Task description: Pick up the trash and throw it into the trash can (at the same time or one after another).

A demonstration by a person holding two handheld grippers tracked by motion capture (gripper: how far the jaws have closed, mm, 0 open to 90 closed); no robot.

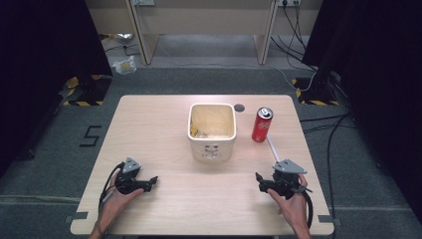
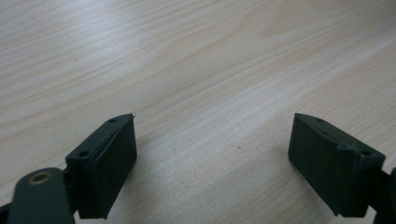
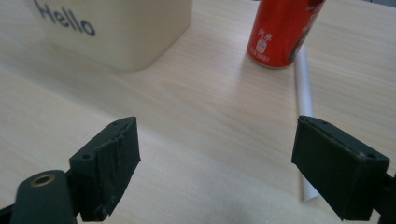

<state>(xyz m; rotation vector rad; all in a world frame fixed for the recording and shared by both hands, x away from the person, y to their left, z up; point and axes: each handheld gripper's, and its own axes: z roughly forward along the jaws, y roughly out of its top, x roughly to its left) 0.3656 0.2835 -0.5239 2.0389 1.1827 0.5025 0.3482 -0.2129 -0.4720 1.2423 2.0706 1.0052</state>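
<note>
Left gripper (image 1: 152, 180): we see it low over the wooden table (image 1: 164, 124) at the near left, held in the person's left hand (image 1: 115, 198); its fingers (image 2: 105, 168) stand spread wide and released, with bare wood grain between them.

Tub: a cream square tub (image 1: 211, 132) stands upright at the table's middle, well ahead of both grippers and between them; in the right gripper view it sits beyond the left finger, and we read "Hello" on its wall (image 3: 116, 32).

Right gripper (image 1: 259, 178): held in the right hand (image 1: 292, 206) at the near right, jaws released and wide apart, gripping nothing; the fingers (image 3: 341, 168) frame open table.

Straw: a white straw (image 3: 304, 88) lies flat on the wood, running from the can's base back to pass under the right finger; we cannot tell whether they touch.

Can: a red drink can (image 1: 262, 124) stands upright just right of the tub, ahead of the right finger, its base (image 3: 273, 58) touching the straw's far end.
</note>
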